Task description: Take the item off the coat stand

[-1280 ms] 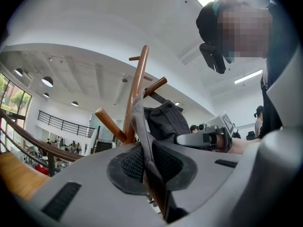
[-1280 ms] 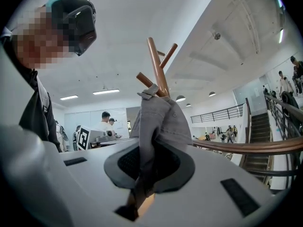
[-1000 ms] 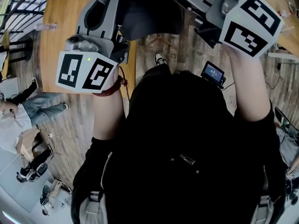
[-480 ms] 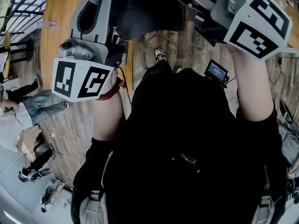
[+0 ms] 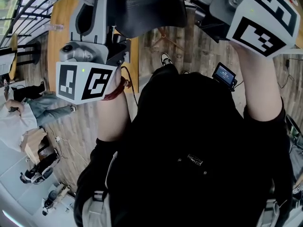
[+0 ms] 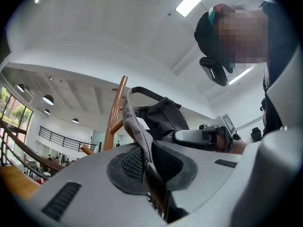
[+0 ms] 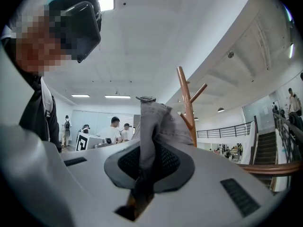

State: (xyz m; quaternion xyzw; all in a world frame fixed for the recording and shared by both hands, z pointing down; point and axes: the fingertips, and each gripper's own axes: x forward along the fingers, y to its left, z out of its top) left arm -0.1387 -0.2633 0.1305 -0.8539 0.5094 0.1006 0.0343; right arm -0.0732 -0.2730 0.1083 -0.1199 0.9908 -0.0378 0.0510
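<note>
Left tongs (image 6: 147,167) and right tongs (image 7: 149,162) clamp the grey cap (image 6: 161,115).

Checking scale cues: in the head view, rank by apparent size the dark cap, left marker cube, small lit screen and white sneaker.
1. dark cap, cropped by the top edge
2. left marker cube, only slightly smaller
3. small lit screen
4. white sneaker, far below on the floor
</note>
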